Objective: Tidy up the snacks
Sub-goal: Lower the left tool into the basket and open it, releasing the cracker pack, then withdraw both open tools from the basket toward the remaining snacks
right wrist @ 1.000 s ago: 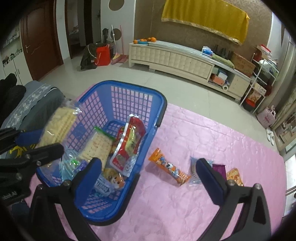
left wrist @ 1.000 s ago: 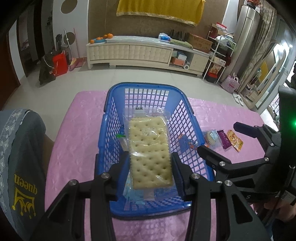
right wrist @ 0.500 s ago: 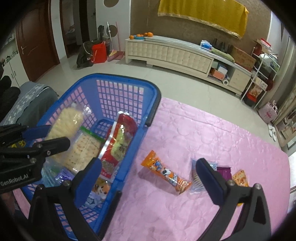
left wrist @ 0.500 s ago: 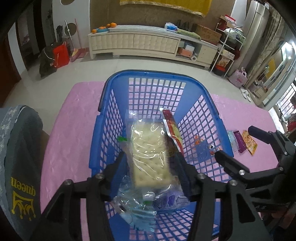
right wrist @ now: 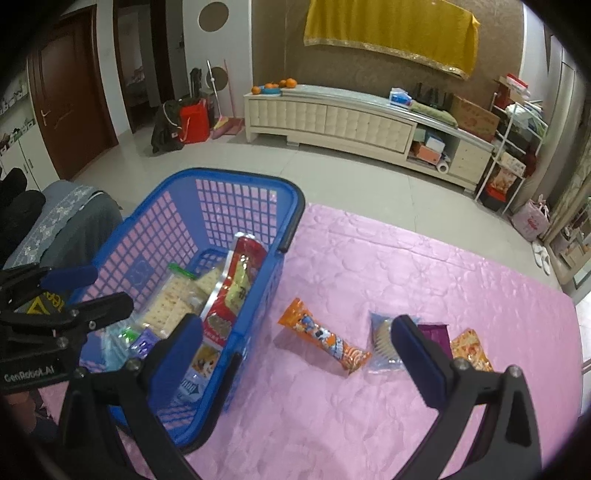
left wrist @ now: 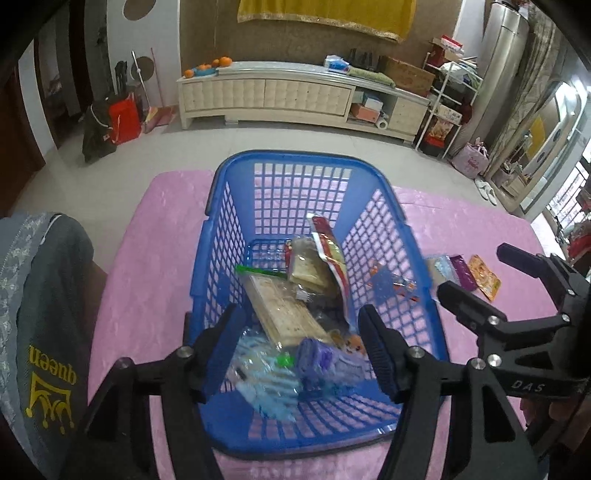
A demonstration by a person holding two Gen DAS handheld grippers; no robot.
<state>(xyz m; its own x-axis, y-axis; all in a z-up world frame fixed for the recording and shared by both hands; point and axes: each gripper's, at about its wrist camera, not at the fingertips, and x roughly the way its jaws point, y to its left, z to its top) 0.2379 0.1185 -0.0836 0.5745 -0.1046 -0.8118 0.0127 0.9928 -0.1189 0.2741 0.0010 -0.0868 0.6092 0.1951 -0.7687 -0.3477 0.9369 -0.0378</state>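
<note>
Snacks: most lie inside the blue basket (left wrist: 317, 177); four more lie on the pink cloth to its right.
Left tongs (left wrist: 303, 347): spread wide over the near end of the basket, nothing between the pads.
Right tongs (right wrist: 295, 354): spread wide above the cloth, nothing held; one pad hangs over the basket's right wall, the other over the loose packets.
Counter (right wrist: 406, 266): covered by a pink patterned cloth; the basket stands on its left part.
Basket contents, near end: a purple packet (left wrist: 317, 360) and a pale blue wrapper (left wrist: 262, 369), blurred.
Basket contents, middle: a clear cracker pack (left wrist: 284, 310) lying tilted, a second cracker pack (left wrist: 306, 266) behind it.
Basket contents, right wall: a red pouch (right wrist: 232, 288) leaning upright against the mesh.
Loose on the cloth: an orange tube packet (right wrist: 325, 339) just beside the basket, then a clear-wrapped cake (right wrist: 382, 339), a purple packet, partly hidden, and an orange packet (right wrist: 469, 347) side by side.
Left edge: a grey garment (left wrist: 40, 332) with yellow "queen" print.
Floor: pale tiles beyond the counter.
Far wall: a long cream cabinet (right wrist: 332, 118) with oranges (right wrist: 277, 85) on top, a yellow cloth (right wrist: 388, 33) hanging above.
</note>
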